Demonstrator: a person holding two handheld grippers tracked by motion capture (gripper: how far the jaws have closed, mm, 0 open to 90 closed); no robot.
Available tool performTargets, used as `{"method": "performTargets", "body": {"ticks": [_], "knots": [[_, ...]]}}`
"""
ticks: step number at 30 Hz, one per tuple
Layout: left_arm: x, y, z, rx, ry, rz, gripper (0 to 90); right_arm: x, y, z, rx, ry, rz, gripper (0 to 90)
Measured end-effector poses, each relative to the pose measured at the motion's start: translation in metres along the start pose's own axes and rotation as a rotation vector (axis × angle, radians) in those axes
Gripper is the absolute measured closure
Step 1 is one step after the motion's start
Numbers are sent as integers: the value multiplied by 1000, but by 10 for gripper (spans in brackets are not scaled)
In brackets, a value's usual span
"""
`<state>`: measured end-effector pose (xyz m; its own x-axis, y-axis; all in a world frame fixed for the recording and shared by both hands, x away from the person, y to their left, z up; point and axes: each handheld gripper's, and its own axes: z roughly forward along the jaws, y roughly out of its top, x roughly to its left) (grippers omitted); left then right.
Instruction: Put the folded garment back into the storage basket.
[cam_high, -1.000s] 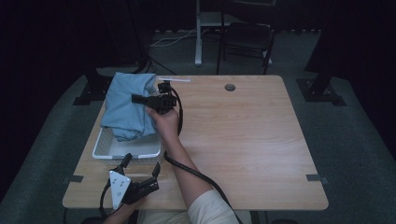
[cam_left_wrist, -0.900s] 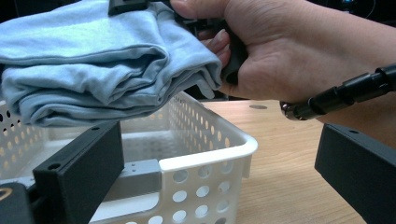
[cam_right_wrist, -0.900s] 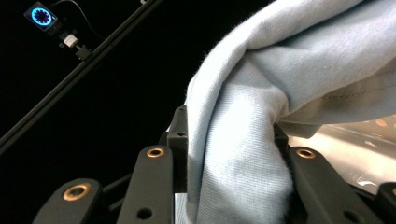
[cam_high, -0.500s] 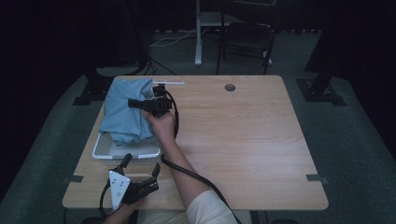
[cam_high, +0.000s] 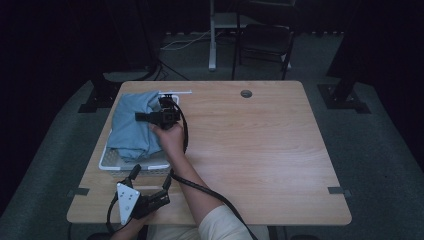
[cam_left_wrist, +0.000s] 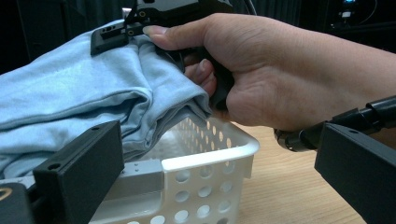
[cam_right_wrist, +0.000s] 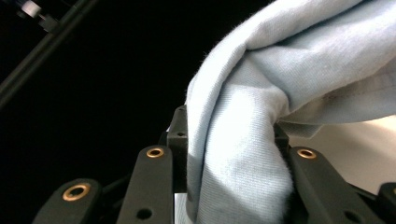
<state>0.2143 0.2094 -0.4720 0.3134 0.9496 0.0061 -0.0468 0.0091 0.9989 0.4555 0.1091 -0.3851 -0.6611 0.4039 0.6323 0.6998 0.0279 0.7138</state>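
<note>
The light blue cloth (cam_right_wrist: 243, 154) is a soft, matt knit with a fine fuzzy nap. The basket (cam_left_wrist: 205, 158) is glossy white perforated plastic. The surface (cam_high: 260, 150) is smooth, pale wood-grain. The right tongs (cam_right_wrist: 233, 163) are matt black plastic with brass-coloured rivets.

No readable text, label, brand, number or sign on anything in view.

A light blue cloth (cam_high: 131, 125) lies bunched and folded over a white perforated basket (cam_high: 142, 165), covering most of it and rising above its rim. The basket sits at the desk's (cam_high: 260, 150) left edge, its near wall bare.
</note>
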Motion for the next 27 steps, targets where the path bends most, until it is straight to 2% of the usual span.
{"method": "performTargets", "body": {"ticks": [3, 8, 12, 14, 15, 17, 19, 21, 23, 27], "knots": [[0, 0, 0, -2, 4, -5, 26, 0, 0, 2, 15, -16, 4, 662], [0, 0, 0, -3, 10, -7, 26, -3, 1, 2, 20, -40, 40, 662], [0, 0, 0, -2, 2, -8, 26, -3, 0, 2, 28, -78, 34, 660], [0, 0, 0, -5, 4, 0, 27, -3, 0, 2, 35, -79, 36, 654], [0, 0, 0, -4, 8, -1, 26, -2, 1, 3, 47, -88, 31, 640], [0, 0, 0, -2, 5, -5, 26, -3, 2, 9, 83, -78, 42, 521], [0, 0, 0, -3, 15, -5, 26, -3, 2, 10, 100, -79, 50, 524], [0, 0, 0, -3, 5, -5, 26, -2, 4, 10, 92, -93, 38, 543], [0, 0, 0, -2, 5, 3, 26, -2, 3, 11, 104, -120, 21, 505], [-1, 0, 0, -1, -2, 10, 26, -4, 4, 8, 101, -125, 24, 498]]}}
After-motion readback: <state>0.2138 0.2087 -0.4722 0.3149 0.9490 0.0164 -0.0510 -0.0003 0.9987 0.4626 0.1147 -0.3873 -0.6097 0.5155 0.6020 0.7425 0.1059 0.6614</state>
